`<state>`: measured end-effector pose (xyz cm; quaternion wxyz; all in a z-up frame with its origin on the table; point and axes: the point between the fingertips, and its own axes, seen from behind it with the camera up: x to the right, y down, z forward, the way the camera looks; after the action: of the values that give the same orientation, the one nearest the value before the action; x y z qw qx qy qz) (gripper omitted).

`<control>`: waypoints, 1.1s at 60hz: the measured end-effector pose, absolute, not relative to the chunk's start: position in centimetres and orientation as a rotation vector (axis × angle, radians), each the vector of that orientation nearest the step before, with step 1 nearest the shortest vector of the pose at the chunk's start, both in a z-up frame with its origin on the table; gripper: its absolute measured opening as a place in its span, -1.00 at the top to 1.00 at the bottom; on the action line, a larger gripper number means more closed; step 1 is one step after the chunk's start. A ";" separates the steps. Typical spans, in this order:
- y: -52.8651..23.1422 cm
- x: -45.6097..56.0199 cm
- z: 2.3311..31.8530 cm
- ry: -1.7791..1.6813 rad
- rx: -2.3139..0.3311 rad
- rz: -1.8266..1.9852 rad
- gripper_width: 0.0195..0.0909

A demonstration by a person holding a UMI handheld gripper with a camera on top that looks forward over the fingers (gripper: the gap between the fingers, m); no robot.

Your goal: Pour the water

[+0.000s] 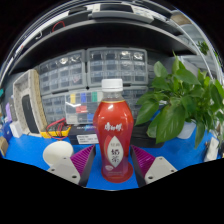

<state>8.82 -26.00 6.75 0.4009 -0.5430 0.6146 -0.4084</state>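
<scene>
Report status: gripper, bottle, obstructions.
Gripper open, bottle upright between the fingers, cap on. Potted plant close beside it. Storage drawers behind.

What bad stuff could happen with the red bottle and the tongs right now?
1. The red bottle stands upright between the tongs, and its white cap looks closed. Tipping it now would probably pour nothing.
2. I can't tell whether both pads press firmly on it. A loose hold might let the tall bottle slip or topple onto the blue table.
3. The green plant stands close beside it, so a wide swing could hit its leaves.
</scene>
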 end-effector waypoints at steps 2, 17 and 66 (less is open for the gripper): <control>-25.8 8.2 7.0 1.554 -1.347 -1.023 -0.42; -23.5 -0.5 8.6 1.637 -1.387 -1.003 -0.47; -10.5 -11.3 24.5 1.509 -1.444 -1.018 -0.46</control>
<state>-11.26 -10.49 24.51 0.3977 -0.5701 0.5960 -0.4020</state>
